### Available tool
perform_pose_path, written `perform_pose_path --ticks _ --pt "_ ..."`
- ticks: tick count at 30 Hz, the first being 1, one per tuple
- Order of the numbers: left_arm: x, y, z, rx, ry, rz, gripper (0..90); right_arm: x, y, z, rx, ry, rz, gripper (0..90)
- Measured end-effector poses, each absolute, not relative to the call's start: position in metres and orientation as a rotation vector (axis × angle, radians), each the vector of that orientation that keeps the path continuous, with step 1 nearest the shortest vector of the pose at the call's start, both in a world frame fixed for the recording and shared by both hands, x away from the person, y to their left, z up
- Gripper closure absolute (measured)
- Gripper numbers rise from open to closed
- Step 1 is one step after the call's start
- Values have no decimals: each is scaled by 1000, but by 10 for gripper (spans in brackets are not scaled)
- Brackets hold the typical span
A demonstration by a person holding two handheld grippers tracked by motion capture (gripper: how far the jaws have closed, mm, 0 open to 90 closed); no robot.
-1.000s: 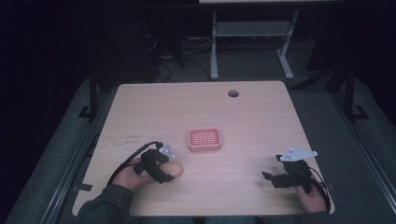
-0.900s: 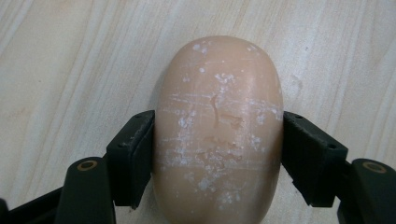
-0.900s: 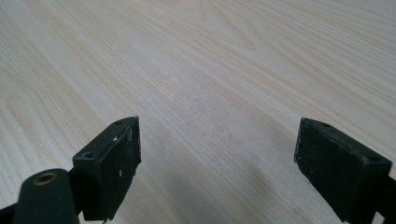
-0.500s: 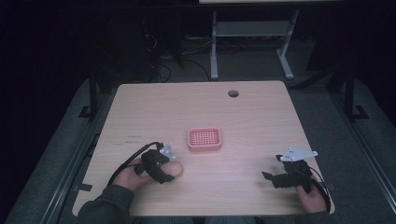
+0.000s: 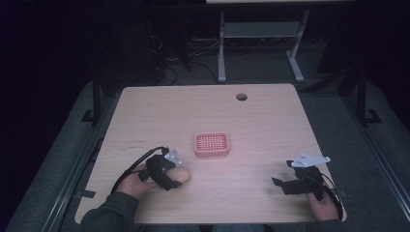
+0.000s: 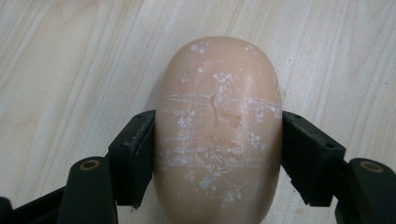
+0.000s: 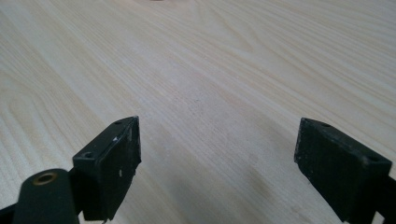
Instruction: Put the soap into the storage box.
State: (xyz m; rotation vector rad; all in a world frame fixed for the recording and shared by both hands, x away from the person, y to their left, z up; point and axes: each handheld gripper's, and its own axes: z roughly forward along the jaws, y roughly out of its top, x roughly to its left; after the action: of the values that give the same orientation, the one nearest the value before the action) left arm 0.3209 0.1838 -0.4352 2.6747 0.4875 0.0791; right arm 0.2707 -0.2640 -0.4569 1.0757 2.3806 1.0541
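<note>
Here the left gripper is clamped on a soap bar, a rounded, peach-coloured piece with white scratches and powdery spots on its top. In the left gripper view the two black pads press against the long sides of the bar, one on each side, at about the middle of its length. The far end of the bar reaches out beyond the fingertips, and the near end goes back between the jaws towards the camera. The bar lies on the wooden table, or very close above it; which of the two, one cannot tell. In the high view the soap bar shows as a pale oval at the tip of the left gripper, near the front edge of the table, with the person's left hand behind it.

A pink tray with a grid of small holes stands ahead of the left fingertips and a little to their right, near but clearly apart from the bar.

The right gripper has its jaws spread wide, with nothing between them. Bare wood shows in the gap between its fingers and ahead of them. In the high view the right gripper is low over the table, well apart from the tray and from the left gripper.
</note>
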Motion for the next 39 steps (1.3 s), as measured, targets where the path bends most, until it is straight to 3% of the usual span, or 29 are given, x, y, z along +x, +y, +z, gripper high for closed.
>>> perform_pose_path --ticks 39 --pt "344 165 -416 2671 497 49 320 268 -268 -454 1084 2354 1096 141"
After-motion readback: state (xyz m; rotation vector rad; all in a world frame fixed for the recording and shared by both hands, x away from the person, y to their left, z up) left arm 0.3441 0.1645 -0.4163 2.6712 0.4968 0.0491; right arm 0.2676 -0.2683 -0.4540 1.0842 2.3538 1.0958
